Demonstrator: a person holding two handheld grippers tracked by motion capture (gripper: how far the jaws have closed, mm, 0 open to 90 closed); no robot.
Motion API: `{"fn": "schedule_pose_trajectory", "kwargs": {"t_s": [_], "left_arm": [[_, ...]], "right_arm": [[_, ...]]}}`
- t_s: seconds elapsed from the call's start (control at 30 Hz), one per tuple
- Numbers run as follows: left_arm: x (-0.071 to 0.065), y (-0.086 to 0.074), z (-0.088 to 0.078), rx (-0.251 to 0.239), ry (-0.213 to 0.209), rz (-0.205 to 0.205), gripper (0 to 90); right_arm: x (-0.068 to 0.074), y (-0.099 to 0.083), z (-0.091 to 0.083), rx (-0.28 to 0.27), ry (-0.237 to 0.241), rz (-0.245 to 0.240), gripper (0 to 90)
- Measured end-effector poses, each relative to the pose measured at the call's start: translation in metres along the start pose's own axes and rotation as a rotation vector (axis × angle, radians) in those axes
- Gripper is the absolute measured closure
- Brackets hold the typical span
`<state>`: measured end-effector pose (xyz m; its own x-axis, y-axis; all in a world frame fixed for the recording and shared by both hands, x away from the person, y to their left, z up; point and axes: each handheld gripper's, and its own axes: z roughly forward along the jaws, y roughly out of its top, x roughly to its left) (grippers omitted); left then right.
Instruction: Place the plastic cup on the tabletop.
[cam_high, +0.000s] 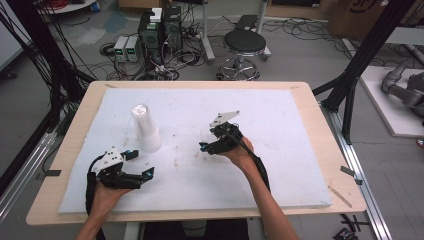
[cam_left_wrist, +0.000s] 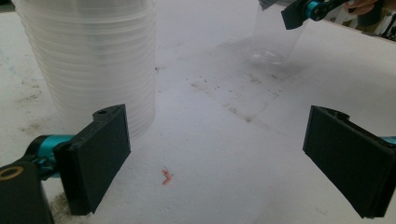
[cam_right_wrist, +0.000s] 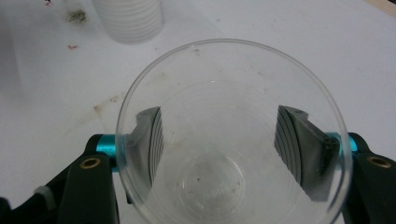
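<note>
White foam pad (cam_high: 280, 130) on a wooden table (cam_high: 320, 120), its surface matte and speckled. Stack of ribbed translucent cups (cam_high: 145, 129), upside down, left of centre. Left gripper (cam_high: 142, 162) rests low near the stack, jaws spread wide, nothing between them. Right gripper (cam_high: 205, 145), tilted downward, clamps a single clear round cup (cam_right_wrist: 229, 135) by its walls at mid-pad.

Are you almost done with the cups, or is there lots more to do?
One clear cup looks already taken off the stack of cups. The right gripper is shut on it, upright over the white mat. Left to do: set it down. The left gripper waits open beside the stack, which looks like many cups.
</note>
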<state>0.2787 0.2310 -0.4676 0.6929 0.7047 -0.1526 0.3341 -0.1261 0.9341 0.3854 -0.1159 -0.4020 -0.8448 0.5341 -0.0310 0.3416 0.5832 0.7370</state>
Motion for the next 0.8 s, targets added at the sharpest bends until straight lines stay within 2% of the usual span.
{"fn": "schedule_pose_trajectory", "kwargs": {"t_s": [0.2, 0.3, 0.5, 0.6, 0.67, 0.7, 0.8], "left_arm": [[0.0, 0.0, 0.0, 0.002, -0.003, 0.005, 7.3], [0.0, 0.0, 0.0, 0.004, -0.003, 0.007, 7.4], [0.0, 0.0, 0.001, 0.008, 0.001, 0.007, 7.3], [-0.001, 0.0, 0.001, 0.008, -0.005, 0.007, 7.3], [-0.001, 0.0, 0.001, 0.008, -0.004, 0.008, 7.3], [-0.001, 0.0, 0.001, 0.007, -0.003, 0.008, 7.4], [0.0, 0.0, 0.001, 0.01, -0.003, 0.011, 7.3]], "right_arm": [[0.001, -0.006, 0.009, 0.017, -0.01, 0.005, 32.6], [-0.001, -0.01, 0.01, -0.014, -0.007, 0.028, 33.1], [-0.002, -0.012, 0.01, -0.012, 0.001, 0.031, 32.5], [-0.002, -0.013, 0.012, -0.006, 0.001, 0.024, 26.5], [-0.001, -0.013, 0.014, 0.005, -0.012, 0.02, 15.6], [0.0, -0.014, 0.015, 0.005, -0.01, 0.037, 14.6], [0.0, -0.016, 0.015, -0.005, 0.001, 0.029, 14.6]]}}
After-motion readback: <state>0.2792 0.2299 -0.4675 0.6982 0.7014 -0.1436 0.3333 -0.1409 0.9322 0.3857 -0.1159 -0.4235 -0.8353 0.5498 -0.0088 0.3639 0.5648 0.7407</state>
